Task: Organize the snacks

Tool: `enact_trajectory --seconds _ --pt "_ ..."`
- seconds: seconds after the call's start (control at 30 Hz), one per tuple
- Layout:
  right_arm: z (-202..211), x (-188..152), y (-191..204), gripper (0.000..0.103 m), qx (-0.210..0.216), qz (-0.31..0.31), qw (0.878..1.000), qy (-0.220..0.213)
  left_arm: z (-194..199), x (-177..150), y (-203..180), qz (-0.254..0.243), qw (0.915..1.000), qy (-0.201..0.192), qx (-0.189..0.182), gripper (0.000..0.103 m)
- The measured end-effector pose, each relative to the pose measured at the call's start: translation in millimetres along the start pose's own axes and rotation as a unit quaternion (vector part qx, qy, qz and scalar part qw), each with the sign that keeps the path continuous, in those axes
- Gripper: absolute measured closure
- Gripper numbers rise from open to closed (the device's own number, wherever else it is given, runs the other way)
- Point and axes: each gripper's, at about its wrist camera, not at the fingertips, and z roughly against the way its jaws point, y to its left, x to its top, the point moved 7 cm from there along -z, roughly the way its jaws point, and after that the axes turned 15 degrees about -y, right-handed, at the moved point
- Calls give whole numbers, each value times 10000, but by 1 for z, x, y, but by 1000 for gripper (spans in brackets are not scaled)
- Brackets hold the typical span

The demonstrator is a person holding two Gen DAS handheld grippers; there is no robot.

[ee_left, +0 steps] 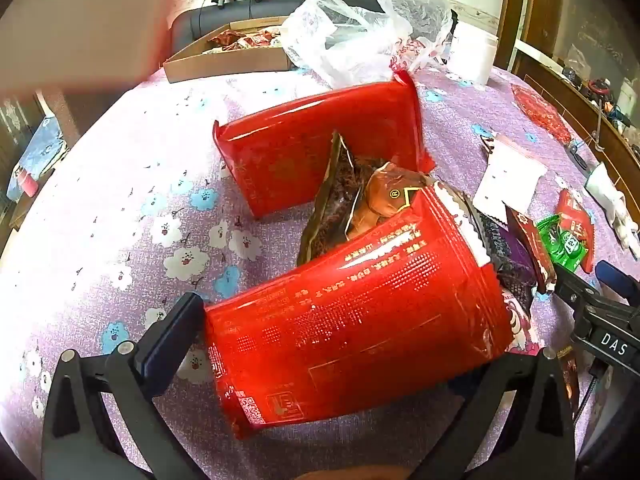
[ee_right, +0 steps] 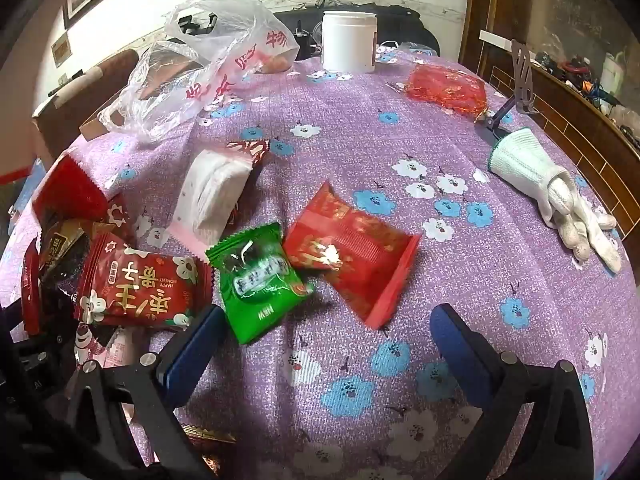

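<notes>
My left gripper (ee_left: 340, 340) is shut on the near edge of a big red snack bag (ee_left: 352, 312) whose mouth gapes open, with brown snack packets (ee_left: 360, 204) inside. My right gripper (ee_right: 324, 340) is open and empty just above the table. Before it lie a green snack packet (ee_right: 260, 280) and a red snack packet (ee_right: 352, 252), side by side. A red packet with gold letters (ee_right: 140, 284) lies to the left, next to a white packet (ee_right: 212, 196). The right gripper's body (ee_left: 600, 320) shows at the right in the left wrist view.
A purple flowered cloth (ee_right: 360, 140) covers the round table. A clear plastic bag (ee_right: 192, 64), a cardboard box (ee_left: 228, 56) of snacks and a white tub (ee_right: 348, 40) stand at the back. White gloves (ee_right: 560, 196) and a red mesh pouch (ee_right: 448, 84) lie at the right.
</notes>
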Motion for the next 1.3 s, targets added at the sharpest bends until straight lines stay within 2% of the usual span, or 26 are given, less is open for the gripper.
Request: enact_trajectory --seconds 1.3 --pt "0 0 0 0 1 -1 10000 12 1 -3 1 13 10000 6 -11 0"
